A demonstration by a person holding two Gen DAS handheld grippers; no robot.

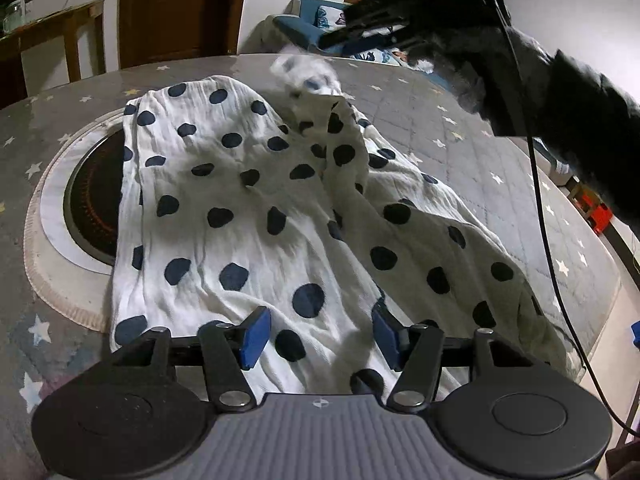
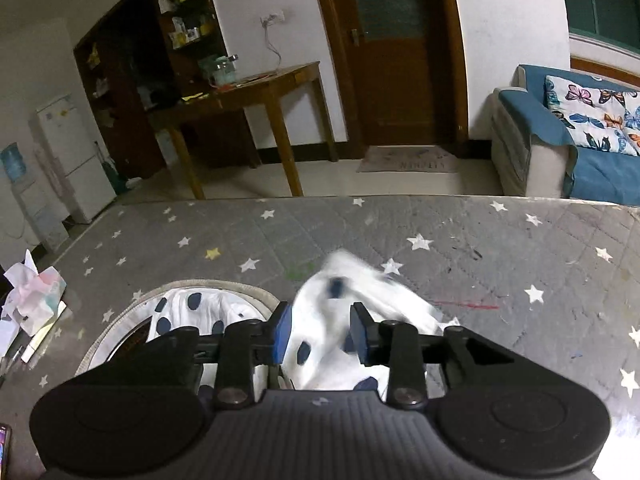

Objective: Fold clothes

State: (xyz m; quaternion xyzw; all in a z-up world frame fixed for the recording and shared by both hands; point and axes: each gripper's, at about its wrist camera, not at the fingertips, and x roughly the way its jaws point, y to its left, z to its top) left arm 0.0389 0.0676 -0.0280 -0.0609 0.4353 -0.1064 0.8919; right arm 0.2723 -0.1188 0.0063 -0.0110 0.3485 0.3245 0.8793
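A white garment with dark blue polka dots (image 1: 248, 208) lies spread and rumpled on the grey star-patterned table (image 1: 460, 128). My left gripper (image 1: 318, 336) is open just above its near edge, blue pads apart, holding nothing. My right gripper (image 2: 320, 332) is open over the garment's far part (image 2: 352, 304), which looks blurred and bunched between and beyond the fingers. In the left wrist view the right gripper (image 1: 340, 40) appears dark and blurred above the raised far corner of the cloth (image 1: 304, 72).
A round burner (image 1: 96, 196) set in a white ring sits in the table, partly under the garment. A tissue pack (image 2: 32, 292) lies at the table's left edge. A wooden side table (image 2: 256, 92), door and blue sofa (image 2: 560, 140) stand beyond.
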